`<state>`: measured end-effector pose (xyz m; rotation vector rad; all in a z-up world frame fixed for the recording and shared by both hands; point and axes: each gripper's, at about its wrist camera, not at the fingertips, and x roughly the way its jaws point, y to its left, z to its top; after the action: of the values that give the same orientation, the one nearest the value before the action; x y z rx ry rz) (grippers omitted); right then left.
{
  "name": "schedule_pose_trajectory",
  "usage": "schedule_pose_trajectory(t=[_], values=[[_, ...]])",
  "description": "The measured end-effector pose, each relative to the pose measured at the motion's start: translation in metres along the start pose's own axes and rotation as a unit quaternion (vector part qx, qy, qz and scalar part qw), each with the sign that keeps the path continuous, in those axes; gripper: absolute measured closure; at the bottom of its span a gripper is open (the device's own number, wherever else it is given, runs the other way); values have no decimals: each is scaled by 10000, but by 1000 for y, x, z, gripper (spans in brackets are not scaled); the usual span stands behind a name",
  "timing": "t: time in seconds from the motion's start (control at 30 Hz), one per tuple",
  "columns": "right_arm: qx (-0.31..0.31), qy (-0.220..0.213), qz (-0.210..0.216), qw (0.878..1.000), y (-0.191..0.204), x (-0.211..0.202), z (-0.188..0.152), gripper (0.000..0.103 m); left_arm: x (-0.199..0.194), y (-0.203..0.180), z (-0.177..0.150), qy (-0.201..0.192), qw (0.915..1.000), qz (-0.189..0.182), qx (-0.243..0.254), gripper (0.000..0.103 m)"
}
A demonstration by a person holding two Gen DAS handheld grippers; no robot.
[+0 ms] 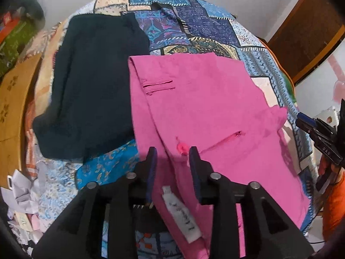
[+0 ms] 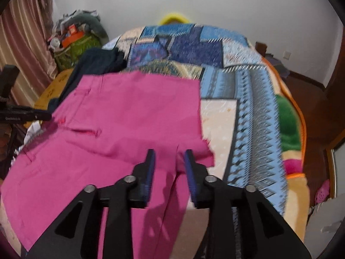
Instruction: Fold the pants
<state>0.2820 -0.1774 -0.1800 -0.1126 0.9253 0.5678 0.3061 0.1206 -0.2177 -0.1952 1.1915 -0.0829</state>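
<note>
Pink pants (image 1: 198,112) lie folded over on a patterned bedspread (image 1: 194,28), waistband toward me, with a pink button (image 1: 182,147) and a white label (image 1: 183,215) showing. My left gripper (image 1: 172,157) is open, its jaws either side of the button end of the waistband. In the right wrist view the pink pants (image 2: 120,116) fill the lower left. My right gripper (image 2: 168,161) is open above their right edge, by a loose corner. The right gripper also shows at the right edge of the left wrist view (image 1: 319,129). The left gripper also shows at the left edge of the right wrist view (image 2: 25,115).
A dark navy garment (image 1: 94,86) lies on the bed left of the pants. A wooden board (image 1: 13,99) and crumpled papers (image 1: 21,194) sit at the left bedside. A green bag with clutter (image 2: 77,45) stands by the curtain. A brown wooden door (image 1: 306,34) is at the right.
</note>
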Motion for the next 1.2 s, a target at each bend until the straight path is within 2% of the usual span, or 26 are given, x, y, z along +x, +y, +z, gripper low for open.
schedule_pose_trajectory(t=[0.1,0.17,0.37,0.47,0.53,0.6,0.63,0.7,0.93,1.03,1.13,1.2], values=[[128,-149,-162,9997,-8,0,6,54,14,4,8,191,9996,-133,-151,66],[293,-192,-267,9990,-16,6,8,51,23,8,11,306,9990,-212,-253,66],[901,198,-93,9957,-40,42,5,51,39,10,21,453,9966,-522,-439,66],[960,317,33,9949,-39,54,2,51,42,4,23,435,9976,-462,-283,67],[947,391,86,9947,-36,59,0,57,41,0,23,343,9987,-354,-89,81],[829,515,104,9952,-32,64,-3,73,40,-4,22,288,9994,-187,73,92],[754,550,60,9956,-30,65,-5,77,39,-7,22,209,9996,-105,178,96],[566,594,-29,9966,-27,66,-8,91,35,-8,21,113,9995,-51,284,96],[63,511,-188,9985,-21,60,-11,95,19,-21,23,-386,9951,616,676,97],[-49,468,-286,9985,-18,59,-12,95,25,-19,24,-348,9938,816,668,96],[-20,552,-383,9977,-18,64,-10,95,40,-13,21,-227,9900,1203,703,97],[34,653,-393,9971,-19,69,-11,95,43,-6,20,-185,9924,1049,611,97]])
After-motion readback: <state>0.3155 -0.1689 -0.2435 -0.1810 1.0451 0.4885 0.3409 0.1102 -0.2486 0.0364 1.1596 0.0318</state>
